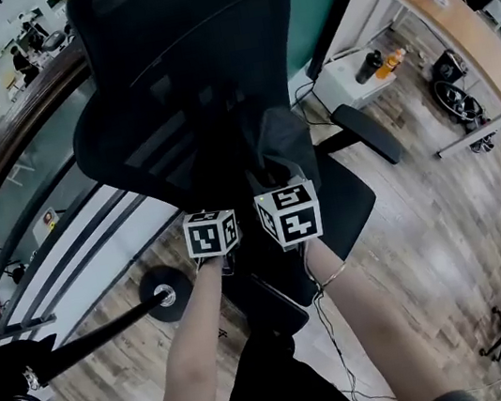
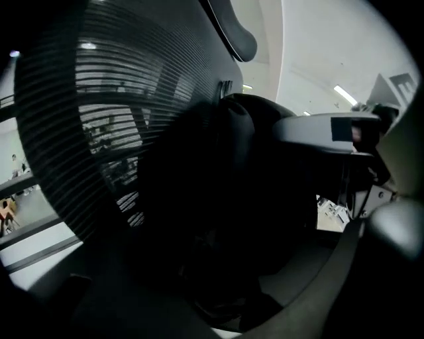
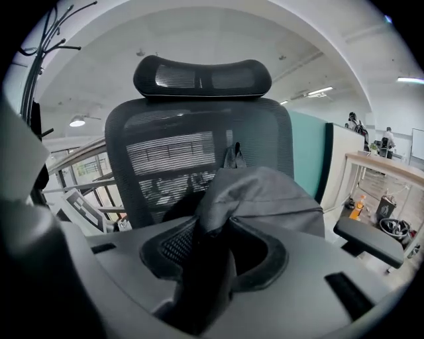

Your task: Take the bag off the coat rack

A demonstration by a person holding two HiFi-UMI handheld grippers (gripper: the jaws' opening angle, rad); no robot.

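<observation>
Bag (image 1: pixel 282 147) is off the coat rack (image 1: pixel 111 330). It sits on the seat of the chair (image 1: pixel 185 91), leaning against the chair's mesh back, below the headrest (image 3: pixel 202 76). Dark grey, crumpled, a small loop (image 3: pixel 233 155) standing up at its top.

Coat rack: left of the chair, well apart from it. Round foot on the wood floor (image 1: pixel 447 238), pole slanting across the head view.

Right tongs (image 3: pixel 211 261): at the chair's front, pointing at its back. Jaws apart. A fold of the bag runs down between them with gaps on both sides; the pads do not press it.

Left tongs (image 2: pixel 218 291): just beside the right tongs, also at the chair's front. Their own view is nearly black, filled by the bag close up with the mesh back behind. I cannot tell whether these jaws stand parted or closed on cloth.

Right of the chair: its armrest (image 1: pixel 368 132), then a teal partition (image 1: pixel 322 2) and a desk (image 1: pixel 453 18) farther off.
</observation>
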